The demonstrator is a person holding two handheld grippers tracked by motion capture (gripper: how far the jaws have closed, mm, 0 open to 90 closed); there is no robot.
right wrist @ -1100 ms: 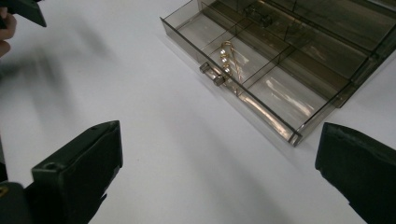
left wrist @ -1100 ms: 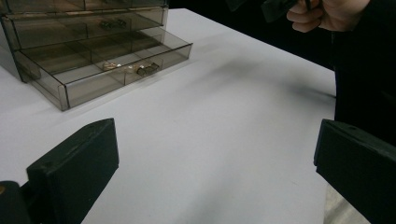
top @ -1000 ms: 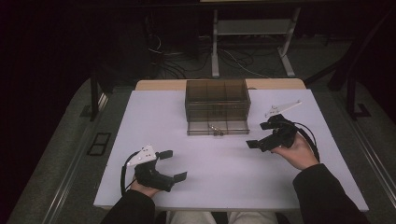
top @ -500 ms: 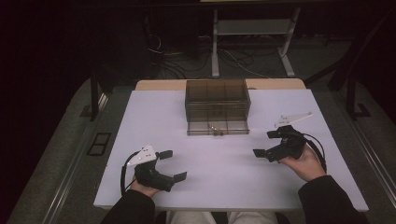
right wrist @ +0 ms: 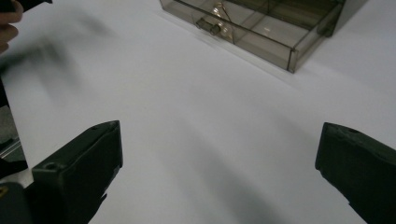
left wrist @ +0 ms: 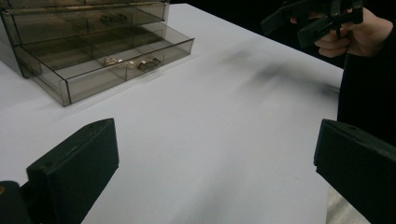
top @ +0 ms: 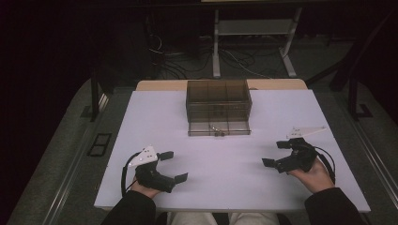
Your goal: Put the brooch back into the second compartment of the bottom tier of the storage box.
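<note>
A smoky clear plastic drawer cabinet (top: 218,101) stands at the far middle of the white table (top: 225,164). Its bottom drawer (top: 219,128) is pulled out, with a small metal object (top: 214,128) inside near the front wall; the drawer (left wrist: 116,60) and its metal pieces (right wrist: 215,18) appear in both gripper views too. My left gripper (top: 172,166) is open near the front left edge, held by a hand, nothing between its jaws. My right gripper (top: 277,153) is open at the front right, also empty. The right gripper (left wrist: 308,16) appears far off in the left gripper view.
A wooden board (top: 159,85) lies under the table's far edge. Beyond it stand a metal stand (top: 253,28) and cables on a dark floor. A floor socket plate (top: 99,144) lies left of the table.
My right gripper has drawn back from beside the cabinet toward the front right of the table. The left gripper has stayed in place.
</note>
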